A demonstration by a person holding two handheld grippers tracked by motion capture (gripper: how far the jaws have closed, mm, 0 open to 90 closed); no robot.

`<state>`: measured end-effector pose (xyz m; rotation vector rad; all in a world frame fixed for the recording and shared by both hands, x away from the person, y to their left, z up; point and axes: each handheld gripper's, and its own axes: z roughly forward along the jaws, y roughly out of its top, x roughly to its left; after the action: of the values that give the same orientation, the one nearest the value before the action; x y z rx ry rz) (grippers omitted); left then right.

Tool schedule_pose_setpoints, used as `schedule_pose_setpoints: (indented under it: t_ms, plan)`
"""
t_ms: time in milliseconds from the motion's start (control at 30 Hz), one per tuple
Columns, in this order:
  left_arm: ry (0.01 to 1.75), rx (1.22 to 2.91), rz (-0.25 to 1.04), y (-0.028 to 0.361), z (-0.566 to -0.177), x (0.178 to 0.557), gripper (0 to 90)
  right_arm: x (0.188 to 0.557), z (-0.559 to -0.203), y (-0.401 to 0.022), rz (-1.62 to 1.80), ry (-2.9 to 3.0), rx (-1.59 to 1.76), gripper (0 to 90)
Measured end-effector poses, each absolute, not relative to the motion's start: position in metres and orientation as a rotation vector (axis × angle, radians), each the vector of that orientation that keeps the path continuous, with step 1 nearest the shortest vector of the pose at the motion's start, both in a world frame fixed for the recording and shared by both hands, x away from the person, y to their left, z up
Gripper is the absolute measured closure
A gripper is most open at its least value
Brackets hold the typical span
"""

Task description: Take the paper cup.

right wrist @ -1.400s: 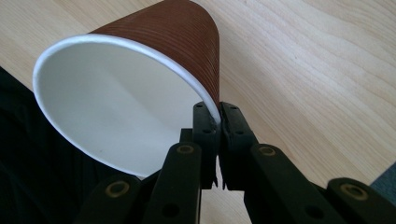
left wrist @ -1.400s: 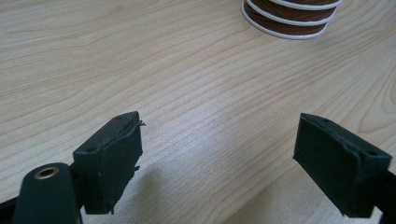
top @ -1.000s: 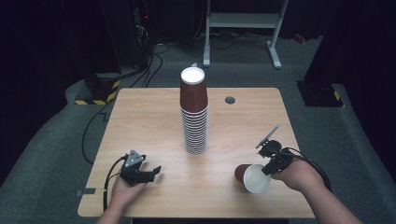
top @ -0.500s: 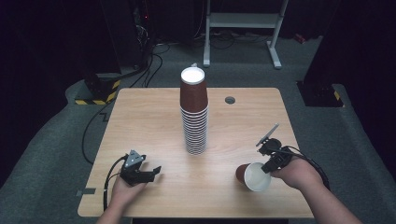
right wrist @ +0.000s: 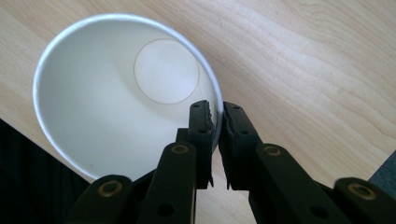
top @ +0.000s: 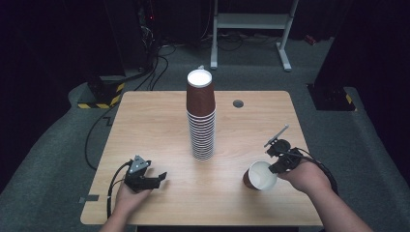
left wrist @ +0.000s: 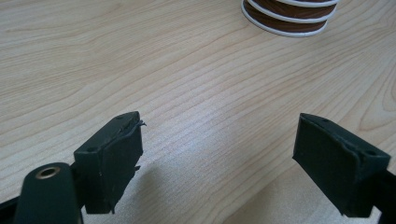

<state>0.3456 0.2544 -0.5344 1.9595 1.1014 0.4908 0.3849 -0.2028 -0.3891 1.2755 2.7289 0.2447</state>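
A tall stack of brown paper cups [top: 201, 121] stands upside down mid-table; its white-rimmed base [left wrist: 289, 18] shows at the top of the left gripper view. A single brown cup [top: 258, 175] with a white inside [right wrist: 107, 93] is tilted near the front right. My right gripper [top: 274, 168] is shut on its rim [right wrist: 217, 116], one jaw inside and one outside the wall. At the front left my left gripper [top: 157, 178] rests low over the wood. It is open [left wrist: 219, 140] with nothing between the pads.
The wooden table [top: 145, 125] has a small round grommet hole [top: 238, 103] behind the stack. Beyond the far edge stand a metal frame [top: 251, 21] and a yellow-black striped block [top: 99, 99] on the grey floor. A cable [top: 94, 135] runs off the left.
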Motion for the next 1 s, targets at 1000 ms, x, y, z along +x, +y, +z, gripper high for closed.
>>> schedule_pose_setpoints:
  t_ms: [1000]
  plan:
    - [1.098, 1.966, 0.493, 0.254, -0.534, 0.345, 15.9, 0.394, -0.387, -0.194, 0.337, 2.668, 1.222, 70.7]
